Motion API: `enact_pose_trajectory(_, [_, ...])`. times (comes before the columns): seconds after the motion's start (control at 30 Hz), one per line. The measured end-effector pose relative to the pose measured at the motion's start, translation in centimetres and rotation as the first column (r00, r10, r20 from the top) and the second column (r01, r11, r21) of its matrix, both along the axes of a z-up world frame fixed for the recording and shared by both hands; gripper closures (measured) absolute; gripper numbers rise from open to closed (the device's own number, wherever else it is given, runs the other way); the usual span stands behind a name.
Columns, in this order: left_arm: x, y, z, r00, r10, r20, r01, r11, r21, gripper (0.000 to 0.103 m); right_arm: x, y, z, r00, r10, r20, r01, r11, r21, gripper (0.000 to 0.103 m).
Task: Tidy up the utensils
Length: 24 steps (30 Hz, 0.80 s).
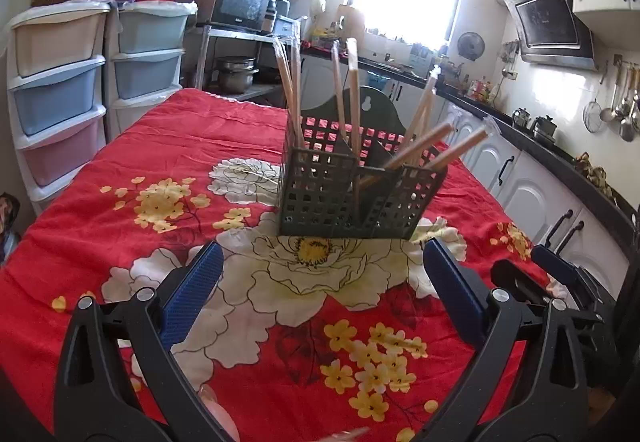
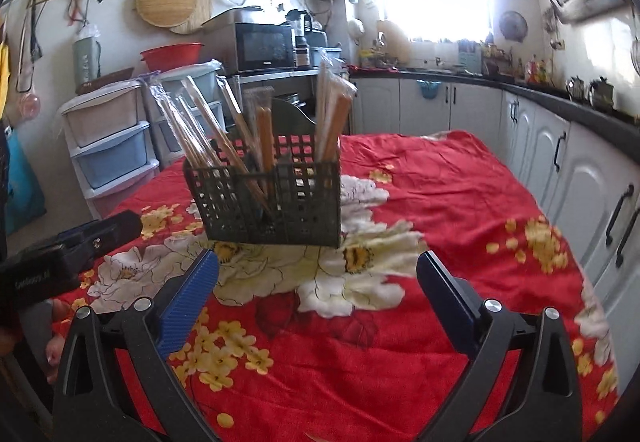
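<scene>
- Left tool (image 1: 323, 274) and right tool (image 2: 318, 272) both hang with fingers spread apart, empty, above the floral red cloth (image 2: 440, 202).
- Beyond them, the dark lattice caddy (image 1: 352, 194) stands on the bench, wrapped chopsticks (image 2: 200, 126) upright inside its compartments.

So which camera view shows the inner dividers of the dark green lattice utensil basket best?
The left wrist view: its dividers show from above. The right wrist view shows the dark green lattice utensil basket lower, wrapped chopsticks hiding its inside.
</scene>
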State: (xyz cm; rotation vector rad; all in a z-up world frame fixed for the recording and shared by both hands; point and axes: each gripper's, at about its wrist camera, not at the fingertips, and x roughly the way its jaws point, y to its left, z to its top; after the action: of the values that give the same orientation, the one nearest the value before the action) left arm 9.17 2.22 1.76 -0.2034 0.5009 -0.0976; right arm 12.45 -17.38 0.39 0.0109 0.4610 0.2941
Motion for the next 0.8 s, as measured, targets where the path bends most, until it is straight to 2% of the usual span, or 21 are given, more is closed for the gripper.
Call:
enact_pose_trajectory(0.13, [-0.7, -0.1, -0.2, 0.998, 0.020, 0.053, -0.021, 1.000, 0.015, 0.011, -0.6, -0.4, -0.2, 0.998, -0.022, 0.066, 0.022, 1.000, 0.002, 0.007])
enact_pose_trajectory(0.33, [-1.4, 0.4, -0.2, 0.989, 0.061, 0.132, -0.063, 0.998, 0.006, 0.011, -2.1, -1.4, 0.2, 0.976, -0.075, 0.204, 0.070, 0.997, 0.035, 0.007])
enact_pose_trajectory(0.47, [-1.6, 0.5, -0.5, 0.986, 0.074, 0.150, -0.075, 0.997, 0.003, 0.011, -2.4, -1.8, 0.0, 0.970, -0.090, 0.228, 0.080, 0.995, 0.052, 0.007])
enact_pose_trajectory(0.8, [-1.9, 0.5, -0.5, 0.984, 0.078, 0.158, -0.080, 0.997, 0.006, 0.011, -2.5, -1.8, 0.0, 0.970, -0.090, 0.227, 0.082, 0.996, 0.048, 0.007])
